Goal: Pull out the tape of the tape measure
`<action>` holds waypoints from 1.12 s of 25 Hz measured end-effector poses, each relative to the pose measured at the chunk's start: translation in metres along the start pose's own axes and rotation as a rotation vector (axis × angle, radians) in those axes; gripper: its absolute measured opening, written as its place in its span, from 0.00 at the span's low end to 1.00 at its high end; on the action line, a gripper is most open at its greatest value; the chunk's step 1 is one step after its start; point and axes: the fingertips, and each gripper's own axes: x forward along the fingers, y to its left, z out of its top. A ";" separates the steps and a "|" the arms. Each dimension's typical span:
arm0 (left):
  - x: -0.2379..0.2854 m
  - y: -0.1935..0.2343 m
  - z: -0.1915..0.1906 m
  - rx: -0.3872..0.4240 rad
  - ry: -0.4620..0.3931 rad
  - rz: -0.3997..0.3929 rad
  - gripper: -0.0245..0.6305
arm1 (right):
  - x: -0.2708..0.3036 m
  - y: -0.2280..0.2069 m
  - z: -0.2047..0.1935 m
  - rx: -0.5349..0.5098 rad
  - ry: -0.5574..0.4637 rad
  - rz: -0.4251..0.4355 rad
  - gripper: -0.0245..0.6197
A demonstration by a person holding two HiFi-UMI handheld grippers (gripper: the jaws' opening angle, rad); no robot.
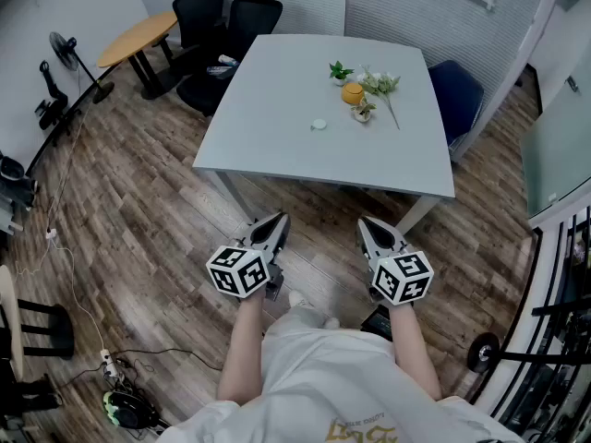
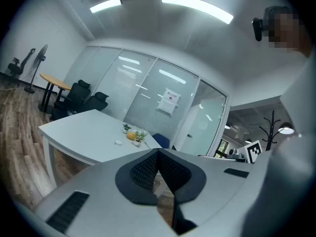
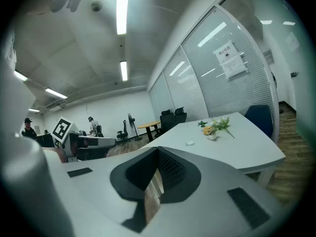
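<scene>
**A:** Grey-white is the table (image 1: 268, 146), and only a few small things lie on it, all in its far half.

**B:** Which things do you see there?

**A:** A small white round thing (image 1: 319, 125) lies alone near the middle. To the right of it and a little farther back there is an orange round thing (image 1: 352, 92). A green sprig (image 1: 340, 70) lies just behind the orange one, a flower stem (image 1: 388, 90) at its right side, and 1 more small thing (image 1: 363, 113) just in front of it.

**B:** And where is the tape measure?

**A:** I cannot tell which of these things it is, they are too small in every view. All of them lie well apart from the 2 grippers.

**B:** How do the grippers stand?

**A:** The left gripper (image 1: 276, 220) and the right gripper (image 1: 367, 222) are held close to the person's body, above the wooden floor (image 1: 138, 229), just before the near edge of the table. Both point toward the table and a little downward. In the left gripper view the jaws are pressed together with nothing between them. The right gripper view shows the same, jaws together and empty.
</scene>
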 end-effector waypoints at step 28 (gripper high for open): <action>0.015 -0.002 -0.011 0.064 0.022 0.087 0.47 | -0.014 -0.020 -0.005 -0.083 0.054 0.033 0.44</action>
